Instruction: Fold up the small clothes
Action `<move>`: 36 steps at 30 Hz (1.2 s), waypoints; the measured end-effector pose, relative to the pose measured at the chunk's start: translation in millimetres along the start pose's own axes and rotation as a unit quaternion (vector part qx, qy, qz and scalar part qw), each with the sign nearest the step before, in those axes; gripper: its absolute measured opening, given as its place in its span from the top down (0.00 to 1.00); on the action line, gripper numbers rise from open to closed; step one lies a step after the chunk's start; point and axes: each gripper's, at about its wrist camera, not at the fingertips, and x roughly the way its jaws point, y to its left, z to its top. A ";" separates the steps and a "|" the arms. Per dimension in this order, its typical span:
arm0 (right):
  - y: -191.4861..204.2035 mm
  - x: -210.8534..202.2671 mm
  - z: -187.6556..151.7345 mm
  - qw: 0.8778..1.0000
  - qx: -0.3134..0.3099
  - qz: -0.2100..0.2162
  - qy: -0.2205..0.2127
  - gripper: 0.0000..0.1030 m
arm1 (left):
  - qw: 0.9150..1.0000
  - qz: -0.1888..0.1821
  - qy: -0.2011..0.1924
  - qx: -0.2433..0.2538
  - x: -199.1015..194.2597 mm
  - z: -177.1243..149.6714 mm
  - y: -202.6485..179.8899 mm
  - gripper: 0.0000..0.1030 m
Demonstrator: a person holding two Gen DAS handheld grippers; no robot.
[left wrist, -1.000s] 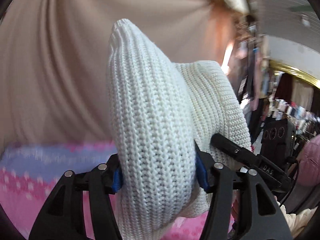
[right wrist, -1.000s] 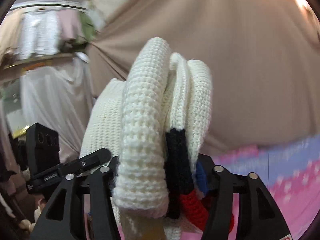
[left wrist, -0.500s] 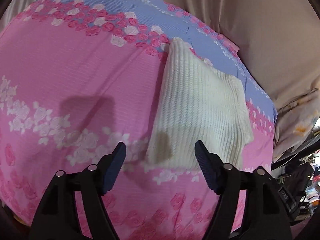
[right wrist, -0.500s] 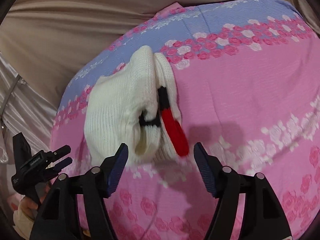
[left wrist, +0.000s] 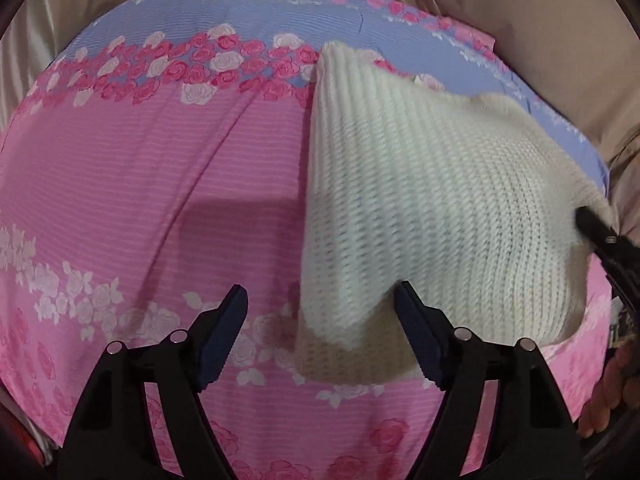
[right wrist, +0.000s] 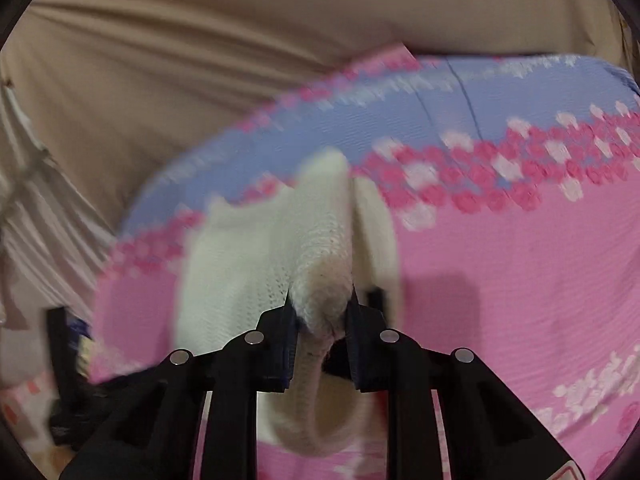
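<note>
A folded white knit garment [left wrist: 432,208] lies on the pink and blue floral sheet [left wrist: 120,184]. My left gripper [left wrist: 320,312] is open, its fingers either side of the garment's near left corner, not pinching it. In the right wrist view, which is blurred, my right gripper [right wrist: 320,312] is shut on a thick rolled edge of the white garment [right wrist: 256,256]. The right gripper's black tip [left wrist: 600,232] shows at the garment's right edge in the left wrist view.
The floral sheet [right wrist: 520,264] covers the bed. A beige curtain [right wrist: 200,60] hangs behind it and also shows in the left wrist view [left wrist: 560,40]. Pale hanging fabric [right wrist: 36,208] is at the left of the right wrist view.
One second ago both grippers held the garment in the air. It was then laid on the sheet and both opened. Now the right gripper has shut on its edge again.
</note>
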 end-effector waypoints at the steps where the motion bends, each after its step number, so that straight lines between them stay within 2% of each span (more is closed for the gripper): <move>1: -10.5 27.5 -7.3 0.998 -0.004 -0.020 0.065 0.79 | 1.000 0.005 0.013 0.002 6.9 -2.4 0.2 0.28; 2: -16.6 35.1 -13.1 0.997 0.000 -0.016 0.080 0.77 | 1.000 0.009 0.023 0.005 12.9 -4.1 -1.0 0.28; 6: -6.7 -14.0 -15.8 1.000 0.016 -0.021 0.014 0.75 | 0.999 0.020 0.023 0.015 12.0 -9.9 0.1 0.28; 7: 1.9 -35.1 -20.3 0.999 0.006 -0.032 -0.019 0.75 | 1.000 0.019 0.022 0.011 9.3 -11.0 1.3 0.29; 9: 17.0 -52.4 -32.0 0.998 -0.025 -0.041 -0.035 0.73 | 1.000 0.018 0.016 0.006 2.5 -14.1 2.8 0.29; 11: 24.4 -42.3 -45.6 0.997 -0.054 -0.050 -0.008 0.73 | 1.000 0.027 0.006 0.009 -4.1 -17.9 0.9 0.29; 14: 14.3 7.7 -76.9 0.988 -0.084 -0.102 0.078 0.77 | 0.998 0.047 -0.011 0.027 -13.2 -23.8 -8.6 0.29; 15: 8.2 14.2 -84.9 0.987 -0.083 -0.108 0.089 0.77 | 0.998 0.050 -0.012 0.030 -15.3 -25.1 -10.9 0.29; 17: 7.3 -2.3 -87.0 0.990 -0.066 -0.100 0.068 0.77 | 0.998 0.050 -0.019 0.035 -26.7 -28.8 -15.1 0.29; 20: 14.9 -40.2 -90.5 0.994 -0.057 -0.092 0.026 0.70 | 0.996 0.063 -0.046 0.049 -43.6 -38.3 -24.4 0.29; 22: 22.6 -62.8 -98.1 0.993 -0.062 -0.103 0.001 0.60 | 0.994 0.071 -0.063 0.056 -53.5 -45.7 -30.8 0.29; 24: 27.4 -77.5 -106.7 0.991 -0.064 -0.114 -0.015 0.48 | 0.993 0.076 -0.074 0.058 -64.2 -54.4 -36.6 0.28; 29: 27.8 -97.0 -133.7 0.987 -0.051 -0.149 -0.040 0.33 | 0.989 0.086 -0.102 0.061 -82.0 -74.2 -46.4 0.27; 32: 24.4 -99.9 -154.4 0.985 -0.037 -0.162 -0.039 0.32 | 0.986 0.099 -0.114 0.066 -84.2 -85.7 -50.8 0.27; 36: 35.4 -98.8 -166.6 0.984 -0.069 -0.160 -0.034 0.32 | 0.987 0.103 -0.104 0.066 -80.1 -101.2 -53.7 0.27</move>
